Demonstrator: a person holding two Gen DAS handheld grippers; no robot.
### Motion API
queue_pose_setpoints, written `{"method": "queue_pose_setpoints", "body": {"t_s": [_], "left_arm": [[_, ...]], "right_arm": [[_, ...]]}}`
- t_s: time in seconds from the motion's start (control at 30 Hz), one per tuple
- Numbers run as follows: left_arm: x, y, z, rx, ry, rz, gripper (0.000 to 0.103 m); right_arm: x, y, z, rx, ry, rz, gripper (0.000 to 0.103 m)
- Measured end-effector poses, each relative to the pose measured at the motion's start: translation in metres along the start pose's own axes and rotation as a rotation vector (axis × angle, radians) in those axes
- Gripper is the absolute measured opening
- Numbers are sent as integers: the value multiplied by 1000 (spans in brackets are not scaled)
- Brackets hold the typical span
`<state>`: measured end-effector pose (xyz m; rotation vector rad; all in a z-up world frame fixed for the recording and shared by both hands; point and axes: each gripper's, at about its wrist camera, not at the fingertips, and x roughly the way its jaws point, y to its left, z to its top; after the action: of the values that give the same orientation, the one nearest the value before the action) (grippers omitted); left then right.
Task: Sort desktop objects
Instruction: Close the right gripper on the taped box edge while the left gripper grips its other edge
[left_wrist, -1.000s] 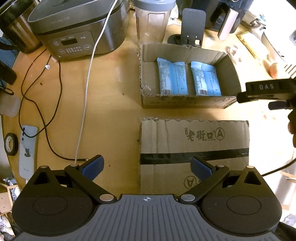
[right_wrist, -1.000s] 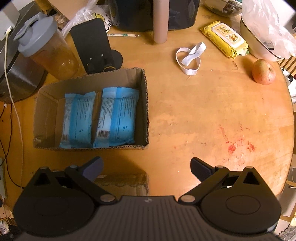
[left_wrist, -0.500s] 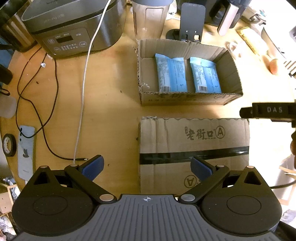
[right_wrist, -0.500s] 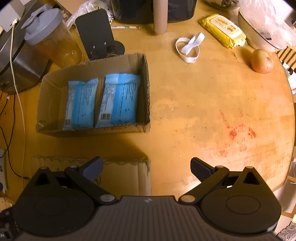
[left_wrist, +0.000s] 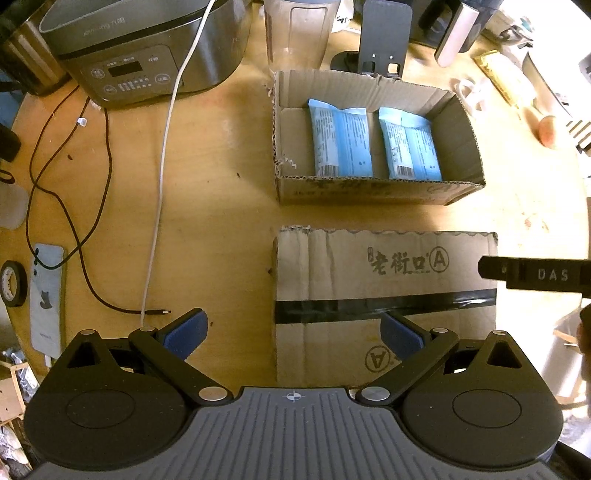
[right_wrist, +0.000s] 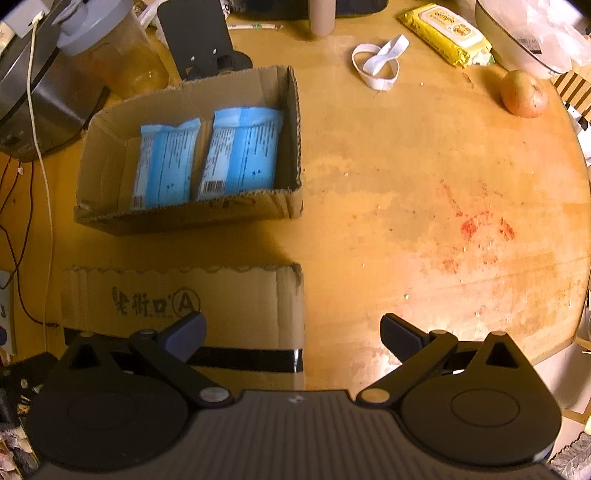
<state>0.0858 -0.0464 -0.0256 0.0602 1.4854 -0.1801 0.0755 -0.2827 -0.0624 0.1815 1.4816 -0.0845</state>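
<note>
Left hand-held gripper (left_wrist: 291, 330): jaws spread wide, nothing between them, held above the near edge of the surface (left_wrist: 221, 206) with one finger over the flat cardboard (left_wrist: 384, 280). Right hand-held gripper (right_wrist: 293, 332): also wide and empty, one finger over the cardboard's right end, the other over bare wood

Open box (left_wrist: 376, 192) sits just beyond the flat cardboard, a strip of surface between them. Two blue packets (left_wrist: 341, 142) lie side by side inside it, flat, barcodes toward the near wall; some room is left at both ends

Progress (judgement): the packets look sorted. Loose items still out: yellow wipes pack (right_wrist: 445, 33), white band (right_wrist: 380, 62), a fruit (right_wrist: 523, 94) at the far right; phone (left_wrist: 46, 299), tape roll (left_wrist: 13, 282) and cables (left_wrist: 74, 206) at the far left. Which of these belong in the box cannot be told. The flat cardboard may be a lid or a second box; not clear

With neither gripper near any loose item, sorting looks either finished or between picks
</note>
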Motion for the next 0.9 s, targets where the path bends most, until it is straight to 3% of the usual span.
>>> {"method": "queue_pose_setpoints", "body": {"t_s": [0.9], "left_arm": [[11, 7, -4, -16, 13, -10, 103]], "right_arm": [[9, -1, -23, 4, 42, 44, 103]]}}
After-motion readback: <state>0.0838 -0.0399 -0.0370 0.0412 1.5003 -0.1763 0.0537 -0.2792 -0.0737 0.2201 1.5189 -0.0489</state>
